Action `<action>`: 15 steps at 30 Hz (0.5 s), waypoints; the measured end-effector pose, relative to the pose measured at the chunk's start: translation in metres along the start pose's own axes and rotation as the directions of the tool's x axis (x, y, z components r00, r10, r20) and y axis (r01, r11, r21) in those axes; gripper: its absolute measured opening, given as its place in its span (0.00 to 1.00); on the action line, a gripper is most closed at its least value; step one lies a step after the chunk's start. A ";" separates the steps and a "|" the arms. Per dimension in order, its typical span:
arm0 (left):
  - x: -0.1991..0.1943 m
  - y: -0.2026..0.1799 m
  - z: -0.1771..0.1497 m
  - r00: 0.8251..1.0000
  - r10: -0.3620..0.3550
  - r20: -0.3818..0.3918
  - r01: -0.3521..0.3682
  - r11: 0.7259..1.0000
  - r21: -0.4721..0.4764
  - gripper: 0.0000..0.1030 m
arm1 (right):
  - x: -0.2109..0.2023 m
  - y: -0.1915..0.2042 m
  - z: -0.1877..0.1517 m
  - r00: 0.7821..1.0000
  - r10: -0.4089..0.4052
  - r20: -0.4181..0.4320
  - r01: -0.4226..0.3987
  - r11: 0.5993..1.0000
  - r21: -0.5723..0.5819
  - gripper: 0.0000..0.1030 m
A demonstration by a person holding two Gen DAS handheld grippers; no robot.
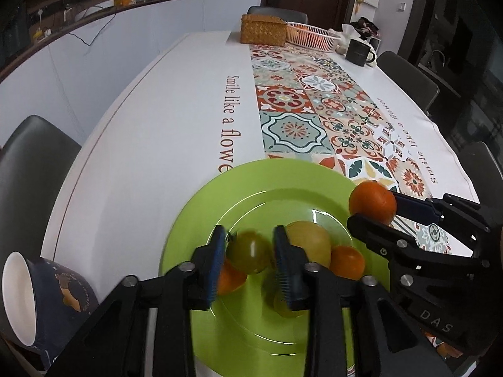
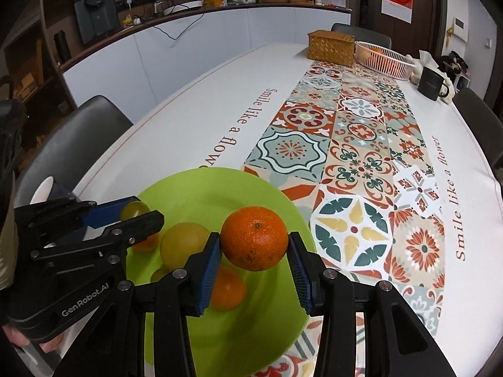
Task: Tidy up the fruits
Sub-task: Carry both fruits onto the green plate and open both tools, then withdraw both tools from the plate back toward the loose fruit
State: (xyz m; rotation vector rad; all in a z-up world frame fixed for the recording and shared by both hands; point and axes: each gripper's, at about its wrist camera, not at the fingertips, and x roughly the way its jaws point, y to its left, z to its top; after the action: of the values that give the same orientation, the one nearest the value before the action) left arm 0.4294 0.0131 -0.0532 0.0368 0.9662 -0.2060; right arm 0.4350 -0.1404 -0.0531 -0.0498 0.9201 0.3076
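Observation:
A lime green plate (image 1: 195, 220) (image 2: 195, 188) lies at the near end of the table. My left gripper (image 1: 251, 259) is shut on a small yellow-green fruit (image 1: 250, 253) (image 2: 134, 209) just above the plate. My right gripper (image 2: 254, 262) (image 1: 374, 212) is shut on an orange (image 2: 254, 242) (image 1: 372, 202) held over the plate's right side. On the plate lie a larger yellow fruit (image 1: 311, 240) (image 2: 184, 245), two small oranges (image 1: 347, 262) (image 1: 231, 278) and another yellow-green fruit (image 1: 284, 306), partly hidden by the fingers.
A dark blue bowl (image 1: 47, 301) stands left of the plate. At the far end are a wicker box (image 1: 263, 29) (image 2: 331, 47), a white basket with oranges (image 1: 312, 36) (image 2: 385, 58) and a black mug (image 1: 358, 51) (image 2: 433, 83). Chairs surround the table.

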 end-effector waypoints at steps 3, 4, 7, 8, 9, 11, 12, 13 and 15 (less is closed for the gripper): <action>-0.006 -0.002 -0.003 0.999 0.023 0.024 -0.023 1.000 0.013 0.45 | -0.003 0.000 -0.002 1.000 -0.001 0.013 0.001 1.000 0.001 0.51; -0.008 -0.002 -0.004 0.999 0.025 0.026 -0.025 1.000 0.017 0.45 | -0.005 0.000 -0.003 1.000 -0.003 0.020 0.003 1.000 0.000 0.51; -0.016 -0.005 -0.011 0.999 0.024 0.035 -0.025 0.999 0.026 0.46 | -0.015 0.001 -0.007 0.999 -0.007 0.038 0.007 1.000 -0.002 0.51; -0.020 -0.006 -0.013 0.999 0.032 0.038 -0.033 0.999 0.025 0.48 | -0.018 0.002 -0.007 0.999 -0.011 0.047 0.011 1.000 -0.007 0.51; -0.025 -0.007 -0.016 0.998 0.039 0.046 -0.040 0.999 0.018 0.48 | -0.024 0.003 -0.009 0.998 -0.015 0.059 0.016 1.000 -0.012 0.51; -0.035 -0.010 -0.022 0.997 0.040 0.059 -0.042 0.999 0.020 0.51 | -0.034 0.005 -0.012 0.996 -0.022 0.083 0.023 1.000 -0.021 0.56; -0.041 -0.011 -0.024 0.996 0.051 0.069 -0.053 0.998 0.023 0.51 | -0.041 0.007 -0.015 0.995 -0.028 0.100 0.031 0.999 -0.027 0.56; -0.047 -0.013 -0.027 0.995 0.065 0.076 -0.067 0.997 0.024 0.51 | -0.047 0.008 -0.017 0.993 -0.034 0.113 0.038 0.999 -0.035 0.56; -0.061 -0.015 -0.031 0.993 0.070 0.096 -0.072 0.997 0.020 0.54 | -0.059 0.011 -0.022 0.989 -0.043 0.139 0.050 0.998 -0.044 0.56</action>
State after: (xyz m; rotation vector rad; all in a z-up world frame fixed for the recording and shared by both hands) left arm 0.3680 0.0119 -0.0195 0.0817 0.8663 -0.1521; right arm 0.3819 -0.1482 -0.0188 -0.0923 0.7734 0.2860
